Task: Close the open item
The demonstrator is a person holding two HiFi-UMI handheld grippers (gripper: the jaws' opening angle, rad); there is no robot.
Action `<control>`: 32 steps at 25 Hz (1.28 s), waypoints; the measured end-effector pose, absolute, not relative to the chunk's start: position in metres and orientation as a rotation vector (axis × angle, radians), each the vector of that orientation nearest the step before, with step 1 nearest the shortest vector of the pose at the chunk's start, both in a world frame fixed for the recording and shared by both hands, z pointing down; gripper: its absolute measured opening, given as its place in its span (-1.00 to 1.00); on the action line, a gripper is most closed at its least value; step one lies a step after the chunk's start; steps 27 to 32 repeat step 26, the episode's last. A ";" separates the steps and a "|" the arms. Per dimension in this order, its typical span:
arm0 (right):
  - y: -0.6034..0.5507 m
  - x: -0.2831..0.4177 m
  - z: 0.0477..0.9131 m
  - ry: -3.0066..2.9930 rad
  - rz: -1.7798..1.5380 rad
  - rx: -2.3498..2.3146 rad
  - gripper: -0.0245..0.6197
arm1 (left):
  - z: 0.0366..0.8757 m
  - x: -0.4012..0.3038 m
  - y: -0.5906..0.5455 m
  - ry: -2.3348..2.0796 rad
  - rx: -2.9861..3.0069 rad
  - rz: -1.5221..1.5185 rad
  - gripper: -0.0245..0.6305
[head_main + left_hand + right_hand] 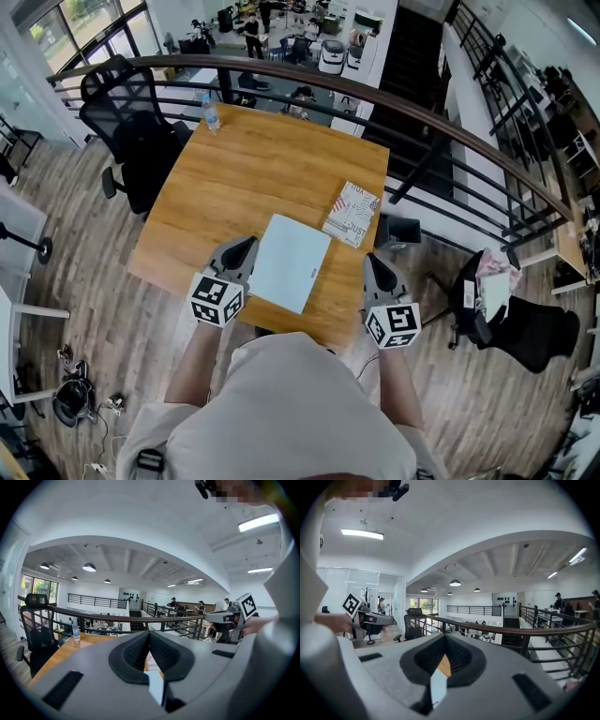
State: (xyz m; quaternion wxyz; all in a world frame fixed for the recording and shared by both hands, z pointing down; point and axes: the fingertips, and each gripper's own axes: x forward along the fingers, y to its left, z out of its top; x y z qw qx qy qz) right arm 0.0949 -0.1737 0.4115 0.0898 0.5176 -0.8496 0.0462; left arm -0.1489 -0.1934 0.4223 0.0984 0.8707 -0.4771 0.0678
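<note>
A white laptop [291, 261] lies flat with its lid down near the front of the wooden table [244, 169]. My left gripper [246, 246] sits at the laptop's left edge, and my right gripper [375, 260] hangs off its right side, near the table's front corner. In the left gripper view the gripper [149, 633] has its jaws together with nothing between them, and a white sliver of the laptop [154, 686] shows below. In the right gripper view the jaws of that gripper [445, 637] also meet, above a strip of the laptop [438, 686].
A patterned book [352, 213] lies right of the laptop. A water bottle [211, 114] stands at the far left corner. A black office chair [131, 122] is left of the table, a curved railing [375, 89] runs behind it, and another chair [525, 328] stands at right.
</note>
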 end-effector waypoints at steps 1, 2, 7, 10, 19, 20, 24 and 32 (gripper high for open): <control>-0.174 0.096 0.411 -2.531 0.133 1.538 -0.92 | 0.422 -0.147 -0.194 -1.412 2.577 0.199 -0.94; -0.174 0.097 0.410 -2.536 0.129 1.537 -0.91 | 0.423 -0.145 -0.194 -1.411 2.577 0.199 -0.94; -0.175 0.101 0.407 -2.553 0.131 1.532 -0.91 | 0.424 -0.138 -0.194 -1.412 2.569 0.191 -0.94; -0.176 0.103 0.408 -2.554 0.141 1.534 -0.92 | 0.424 -0.136 -0.194 -1.412 2.561 0.185 -0.94; -0.174 0.099 0.408 -2.558 0.141 1.524 -0.92 | 0.427 -0.139 -0.190 -1.406 2.551 0.186 -0.94; -0.174 0.099 0.408 -2.558 0.142 1.525 -0.91 | 0.427 -0.139 -0.190 -1.406 2.550 0.185 -0.94; -0.174 0.100 0.407 -2.561 0.139 1.525 -0.92 | 0.426 -0.138 -0.191 -1.411 2.547 0.183 -0.94; -0.174 0.099 0.406 -2.563 0.138 1.522 -0.91 | 0.427 -0.139 -0.191 -1.412 2.545 0.183 -0.94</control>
